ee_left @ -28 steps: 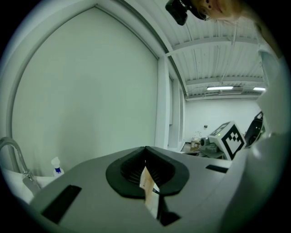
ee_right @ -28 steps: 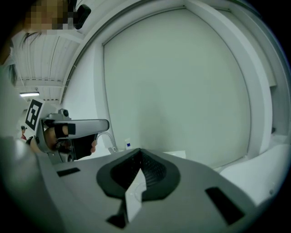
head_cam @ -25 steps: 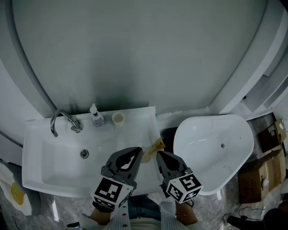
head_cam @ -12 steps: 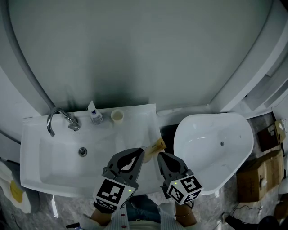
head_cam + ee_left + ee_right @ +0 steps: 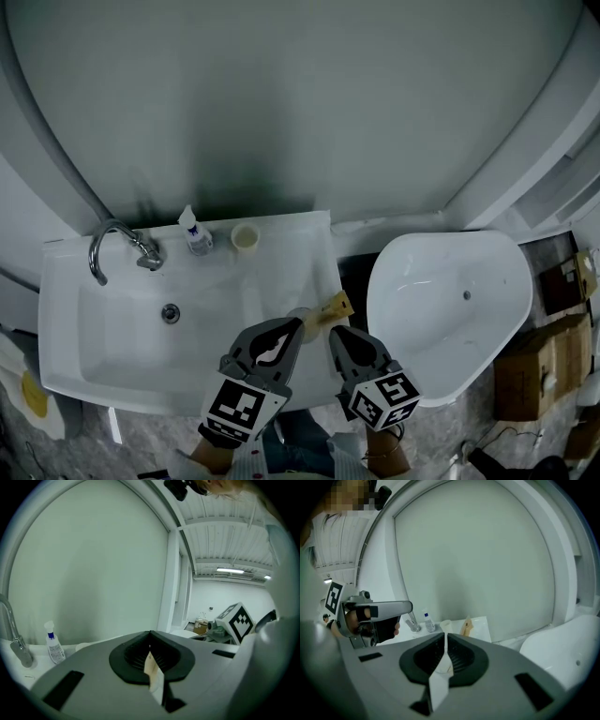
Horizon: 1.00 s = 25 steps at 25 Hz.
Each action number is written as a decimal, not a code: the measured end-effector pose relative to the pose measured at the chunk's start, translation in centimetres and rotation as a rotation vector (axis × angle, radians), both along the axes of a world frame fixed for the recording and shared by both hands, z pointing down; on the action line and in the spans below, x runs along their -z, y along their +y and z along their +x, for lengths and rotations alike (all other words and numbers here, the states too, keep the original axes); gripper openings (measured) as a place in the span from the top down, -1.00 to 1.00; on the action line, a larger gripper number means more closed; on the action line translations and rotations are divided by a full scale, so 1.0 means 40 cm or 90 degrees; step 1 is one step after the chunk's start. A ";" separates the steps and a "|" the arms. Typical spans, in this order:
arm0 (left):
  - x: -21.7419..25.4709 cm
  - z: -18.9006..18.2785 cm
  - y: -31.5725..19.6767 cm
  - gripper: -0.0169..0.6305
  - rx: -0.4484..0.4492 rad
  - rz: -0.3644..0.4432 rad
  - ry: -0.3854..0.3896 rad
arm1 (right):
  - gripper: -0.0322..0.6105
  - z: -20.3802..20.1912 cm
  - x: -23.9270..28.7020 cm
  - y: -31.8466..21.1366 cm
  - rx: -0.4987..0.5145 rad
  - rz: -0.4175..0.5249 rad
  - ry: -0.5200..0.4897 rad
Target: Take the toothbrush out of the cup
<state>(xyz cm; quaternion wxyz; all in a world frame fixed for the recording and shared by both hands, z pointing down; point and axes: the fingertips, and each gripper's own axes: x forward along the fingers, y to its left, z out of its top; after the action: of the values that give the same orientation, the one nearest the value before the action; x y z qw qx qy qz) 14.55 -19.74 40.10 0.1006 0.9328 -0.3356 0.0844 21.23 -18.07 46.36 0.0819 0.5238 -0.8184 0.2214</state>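
A tan toothbrush [image 5: 330,307] leans out of a clear cup [image 5: 300,316] near the front right corner of the white sink [image 5: 103,347]. It also shows as a small tan shape, the toothbrush [image 5: 466,626], in the right gripper view. The left gripper [image 5: 292,326] hovers just in front of the cup, partly hiding it, with its jaws shut and empty. Next to it, the right gripper [image 5: 336,334] is also shut and empty, just below the toothbrush. In their own views the left gripper [image 5: 150,637] and right gripper [image 5: 445,637] both show pads pressed together.
A chrome faucet [image 5: 112,246], a small spray bottle [image 5: 195,234] and a cream cup [image 5: 245,238] stand along the sink's back ledge. A second white basin [image 5: 450,309] sits to the right across a dark gap. Cardboard boxes [image 5: 553,361] lie on the floor at far right.
Both grippers have sunk a little and sit lower in the head view, still side by side and shut. The toothbrush and cup have not moved.
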 end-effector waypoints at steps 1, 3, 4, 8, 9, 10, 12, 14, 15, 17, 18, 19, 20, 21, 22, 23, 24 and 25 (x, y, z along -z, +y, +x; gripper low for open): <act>-0.009 0.003 -0.002 0.90 -0.002 -0.002 -0.003 | 0.85 0.001 -0.009 0.000 0.000 -0.006 -0.001; -0.026 0.009 -0.005 0.90 -0.005 -0.006 -0.006 | 0.85 0.003 -0.027 0.000 0.000 -0.017 -0.002; -0.034 0.012 -0.006 0.90 -0.006 -0.010 -0.006 | 0.85 0.004 -0.035 0.000 0.000 -0.022 -0.002; -0.063 0.022 -0.012 0.90 -0.006 -0.022 -0.005 | 0.78 0.017 -0.070 0.002 -0.006 -0.043 -0.005; -0.069 0.023 -0.014 0.90 -0.004 -0.026 -0.004 | 0.77 0.020 -0.078 0.002 -0.007 -0.048 -0.007; -0.075 0.023 -0.017 0.90 -0.001 -0.030 -0.002 | 0.75 0.022 -0.087 0.001 -0.007 -0.054 -0.011; -0.086 0.021 -0.024 0.90 0.004 -0.039 0.001 | 0.69 0.022 -0.104 -0.002 -0.004 -0.065 -0.017; -0.098 0.020 -0.029 0.90 0.007 -0.047 0.000 | 0.61 0.020 -0.121 -0.007 -0.003 -0.073 -0.023; -0.104 0.020 -0.031 0.90 0.008 -0.048 -0.002 | 0.60 0.020 -0.128 -0.009 -0.003 -0.076 -0.024; -0.117 0.021 -0.036 0.90 0.011 -0.043 -0.010 | 0.57 0.017 -0.141 -0.016 -0.004 -0.079 -0.026; -0.122 0.021 -0.038 0.90 0.013 -0.042 -0.015 | 0.55 0.015 -0.148 -0.020 -0.003 -0.081 -0.028; -0.127 0.020 -0.039 0.90 0.014 -0.041 -0.018 | 0.54 0.013 -0.154 -0.024 -0.002 -0.083 -0.030; -0.131 0.020 -0.040 0.90 0.016 -0.042 -0.020 | 0.52 0.012 -0.159 -0.027 -0.001 -0.084 -0.031; -0.135 0.019 -0.042 0.90 0.018 -0.044 -0.021 | 0.51 0.011 -0.162 -0.031 -0.001 -0.085 -0.032; -0.140 0.018 -0.044 0.90 0.019 -0.047 -0.020 | 0.50 0.010 -0.165 -0.036 -0.002 -0.085 -0.033; -0.146 0.017 -0.047 0.90 0.020 -0.049 -0.020 | 0.49 0.009 -0.168 -0.041 -0.003 -0.084 -0.034; -0.152 0.015 -0.050 0.90 0.022 -0.051 -0.021 | 0.48 0.008 -0.170 -0.048 -0.003 -0.082 -0.036; -0.158 0.014 -0.053 0.90 0.022 -0.052 -0.024 | 0.46 0.005 -0.171 -0.054 -0.003 -0.080 -0.037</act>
<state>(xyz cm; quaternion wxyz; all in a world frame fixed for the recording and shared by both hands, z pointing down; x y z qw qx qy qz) 15.11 -21.84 46.43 0.1334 0.9202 -0.3501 0.1136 21.44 -20.22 53.21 0.0899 0.5132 -0.8036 0.2877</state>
